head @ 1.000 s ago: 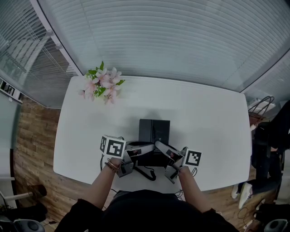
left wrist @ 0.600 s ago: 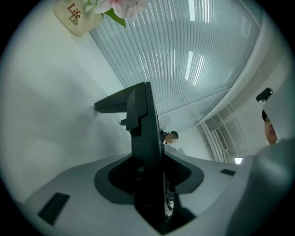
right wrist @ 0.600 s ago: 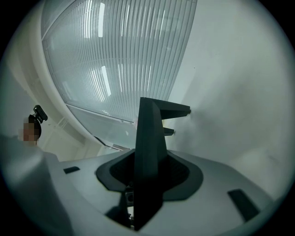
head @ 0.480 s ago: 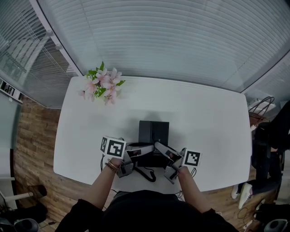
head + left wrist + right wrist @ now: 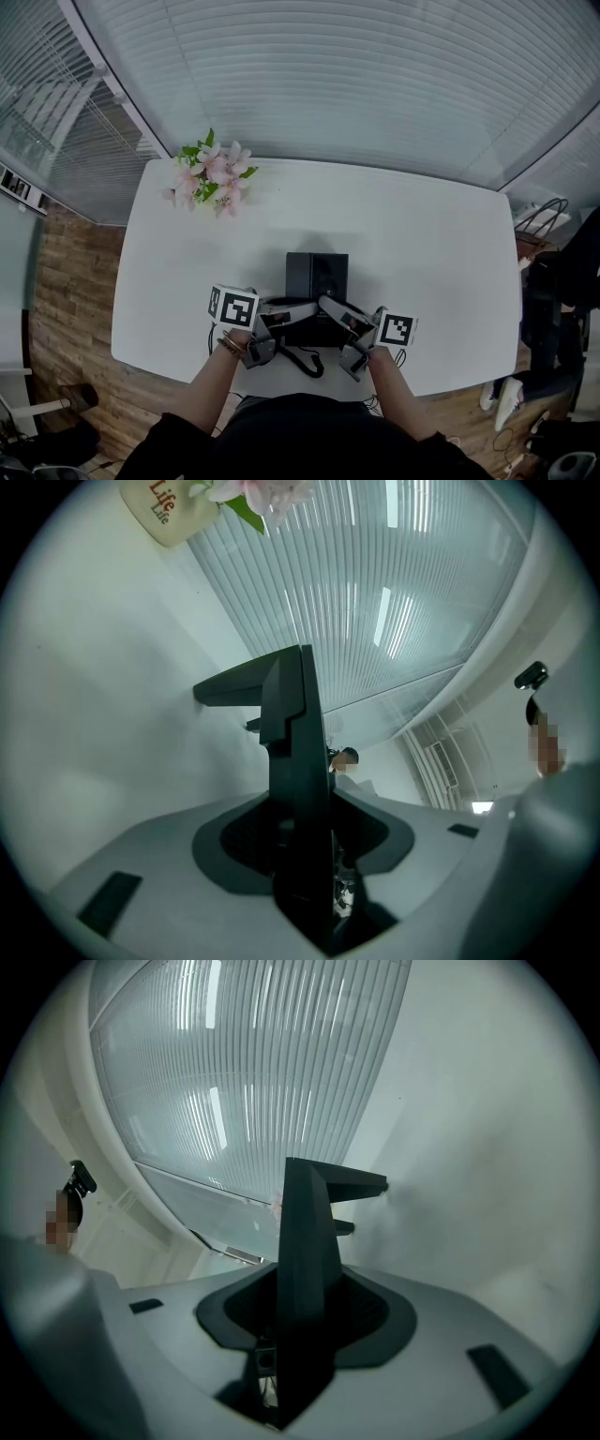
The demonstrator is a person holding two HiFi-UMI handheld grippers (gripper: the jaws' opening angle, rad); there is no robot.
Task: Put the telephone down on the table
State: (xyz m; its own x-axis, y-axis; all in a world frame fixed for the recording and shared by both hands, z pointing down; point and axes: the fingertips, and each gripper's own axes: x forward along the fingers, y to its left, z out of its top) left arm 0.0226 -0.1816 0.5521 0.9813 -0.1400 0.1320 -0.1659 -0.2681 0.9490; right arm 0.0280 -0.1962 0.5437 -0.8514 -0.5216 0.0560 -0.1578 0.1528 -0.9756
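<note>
Near the front edge of the table (image 5: 422,244), the telephone (image 5: 317,274) sits low, perhaps already down — yet the left gripper (image 5: 302,310) and right gripper (image 5: 331,308) both clamp it, so releasing remains.

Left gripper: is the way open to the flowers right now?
Probably not yet: the left gripper is shut on the telephone. Once that's down, nothing on the table blocks the flowers.

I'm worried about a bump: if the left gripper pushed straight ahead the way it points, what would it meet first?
The telephone, clamped in the left gripper, blocks the line straight ahead. What lies behind it is hidden.
</note>
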